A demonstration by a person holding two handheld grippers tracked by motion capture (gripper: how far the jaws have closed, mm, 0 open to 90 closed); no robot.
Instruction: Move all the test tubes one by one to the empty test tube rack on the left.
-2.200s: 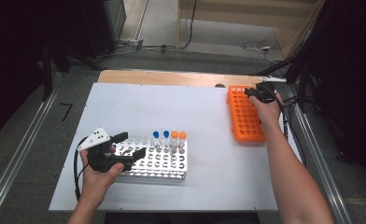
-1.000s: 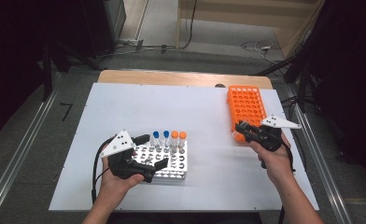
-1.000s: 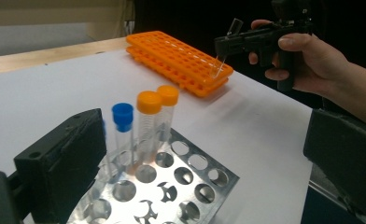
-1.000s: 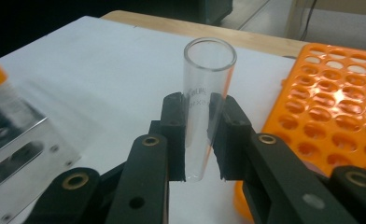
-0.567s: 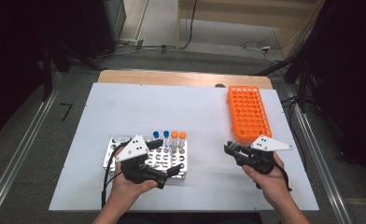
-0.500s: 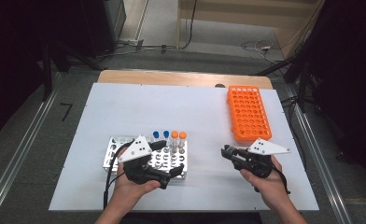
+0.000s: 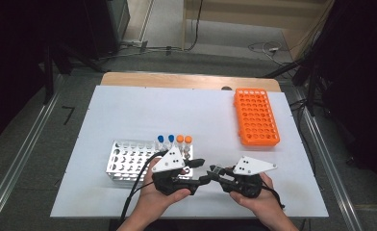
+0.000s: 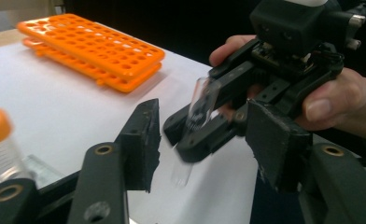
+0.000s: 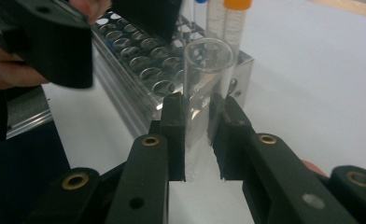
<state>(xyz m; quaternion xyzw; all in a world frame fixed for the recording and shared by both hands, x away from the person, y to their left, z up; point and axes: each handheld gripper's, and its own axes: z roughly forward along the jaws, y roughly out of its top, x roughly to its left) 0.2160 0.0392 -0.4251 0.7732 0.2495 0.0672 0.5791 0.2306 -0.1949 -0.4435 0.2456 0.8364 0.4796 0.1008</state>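
Near the table's front edge, the right gripper (image 7: pixel 214 170) clamps a clear tube (image 9: pixel 207 81); the left gripper (image 8: pixel 202 140), jaws just closing, straddles it without touching

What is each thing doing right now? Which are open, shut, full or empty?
Right gripper: shut on the clear tube.
Clear tube: uncapped, upright between the pads, looks empty.
Left gripper: open, jaws just been closing, tube between them, not touched.
Metal rack: mostly empty holes, four capped tubes at one end.
Capped tubes: standing upright, two blue caps, two orange.
Orange rack: empty.
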